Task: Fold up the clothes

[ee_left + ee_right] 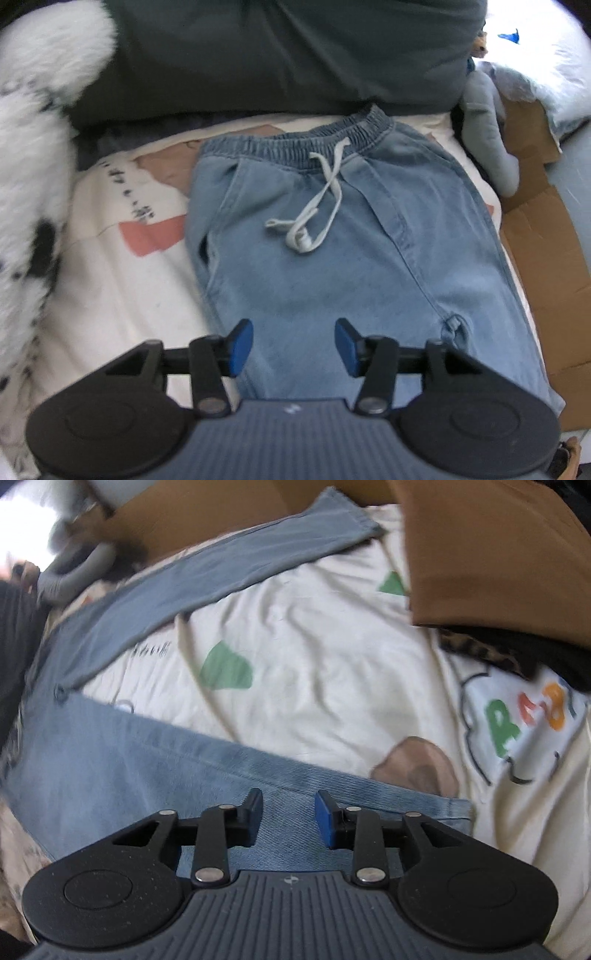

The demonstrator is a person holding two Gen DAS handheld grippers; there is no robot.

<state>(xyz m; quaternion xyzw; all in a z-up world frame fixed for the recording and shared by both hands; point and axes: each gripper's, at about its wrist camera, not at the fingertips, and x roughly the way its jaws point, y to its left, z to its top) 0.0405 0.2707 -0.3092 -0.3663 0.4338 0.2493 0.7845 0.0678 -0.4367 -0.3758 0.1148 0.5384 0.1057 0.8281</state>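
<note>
My left claw (293, 347) and right claw (288, 819) hang open, empty, above light-blue drawstring denim trousers (332, 251) lying flat, legs apart, apparently unfolded.

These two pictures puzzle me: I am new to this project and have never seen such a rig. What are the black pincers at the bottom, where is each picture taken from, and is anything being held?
Each picture comes from a wide-angle camera fixed on a hand-held gripper, looking forward along its two fingers. A person holds one in each hand; there is no robot arm.

The left view shows the left gripper above light blue denim trousers, laid flat with their elastic waistband away from the camera and a white drawstring lying loose on them.

The right view shows the right gripper over one trouser leg; the other leg is spread apart from it. Under the trousers lies a cream printed bedsheet, with brown cardboard beside it.

Both grippers are open, with nothing between the fingers.
</note>
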